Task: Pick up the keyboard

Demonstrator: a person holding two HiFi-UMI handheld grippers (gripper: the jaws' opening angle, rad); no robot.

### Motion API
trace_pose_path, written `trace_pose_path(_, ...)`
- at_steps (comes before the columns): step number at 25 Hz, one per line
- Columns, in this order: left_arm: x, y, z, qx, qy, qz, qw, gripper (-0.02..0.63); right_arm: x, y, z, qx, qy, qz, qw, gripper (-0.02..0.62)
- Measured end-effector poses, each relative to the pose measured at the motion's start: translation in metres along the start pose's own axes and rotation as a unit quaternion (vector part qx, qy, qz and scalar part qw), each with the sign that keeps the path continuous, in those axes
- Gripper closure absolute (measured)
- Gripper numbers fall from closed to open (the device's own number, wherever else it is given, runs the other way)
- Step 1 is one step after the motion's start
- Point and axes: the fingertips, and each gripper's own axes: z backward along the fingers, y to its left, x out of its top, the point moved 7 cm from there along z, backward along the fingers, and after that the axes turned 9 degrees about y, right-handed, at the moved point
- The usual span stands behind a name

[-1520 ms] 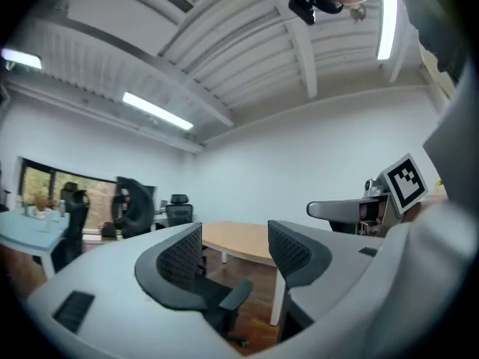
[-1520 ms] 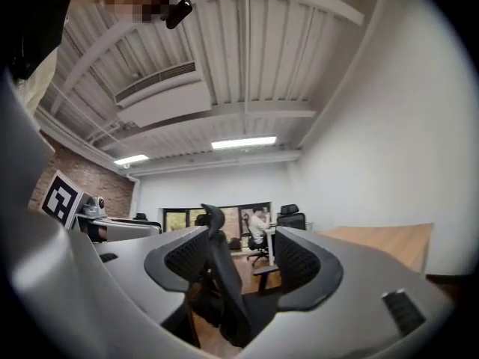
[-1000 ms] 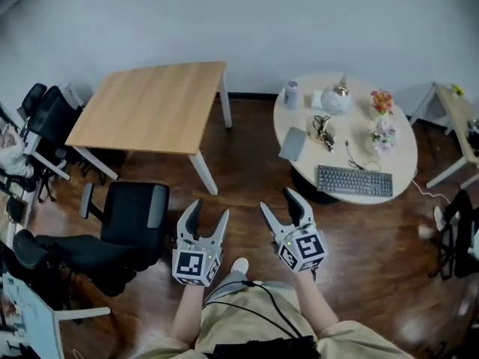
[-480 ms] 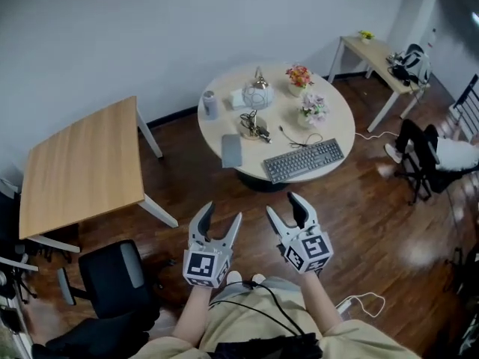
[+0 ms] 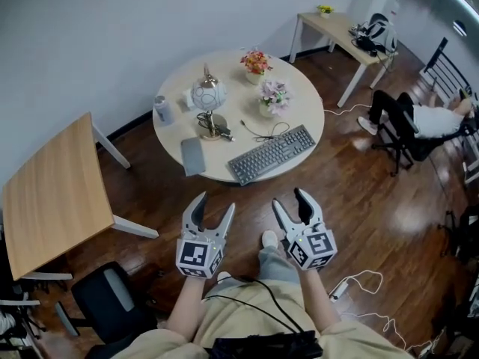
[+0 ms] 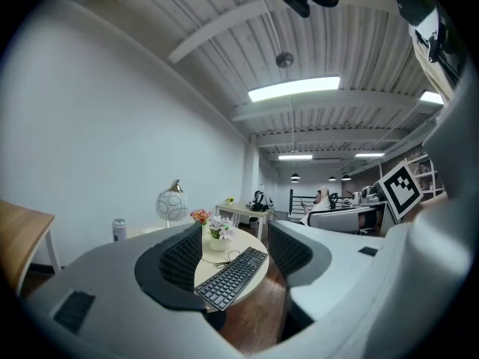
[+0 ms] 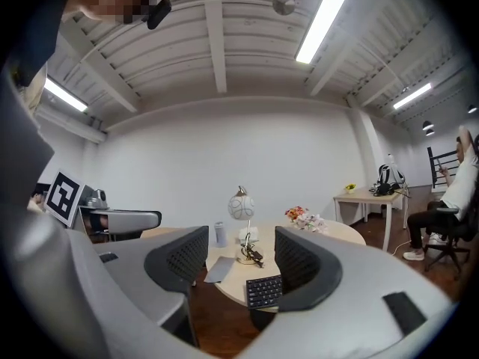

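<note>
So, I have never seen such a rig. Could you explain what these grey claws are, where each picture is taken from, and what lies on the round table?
A person holds two tools, the left gripper and the right gripper. The head view looks down from the person's head; the two gripper views look out between each gripper's fingers. On the table lie a keyboard, a lamp, two flower pots, a can and a grey pad. Both grippers are open, short of the table, and hold nothing.
</note>
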Motion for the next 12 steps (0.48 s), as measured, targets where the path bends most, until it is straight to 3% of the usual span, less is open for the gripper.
trace_pose_path(4,-0.007,0.008,-0.056,0.017,0.017,-0.004,0.9997,0.353,0.002,-0.059,-0.037,0.0,0.002,-0.004,1.0,0.31)
trace_pose_path(8,-0.012,0.011,-0.128,0.063,0.022,-0.006,0.9977,0.353,0.007,-0.148,-0.089,0.028,0.001,0.008,1.0,0.311)
trace_pose_path(10,-0.024,0.018,-0.17,0.102,0.039,0.025,0.9937,0.353,0.006,-0.198,-0.124,0.045,0.014,0.024,0.999,0.31)
trace_pose_path(12,-0.045,0.016,-0.202,0.144,0.079,0.082,0.9831,0.346,-0.007,-0.249,-0.148,0.06,0.064,0.054,0.995,0.31)
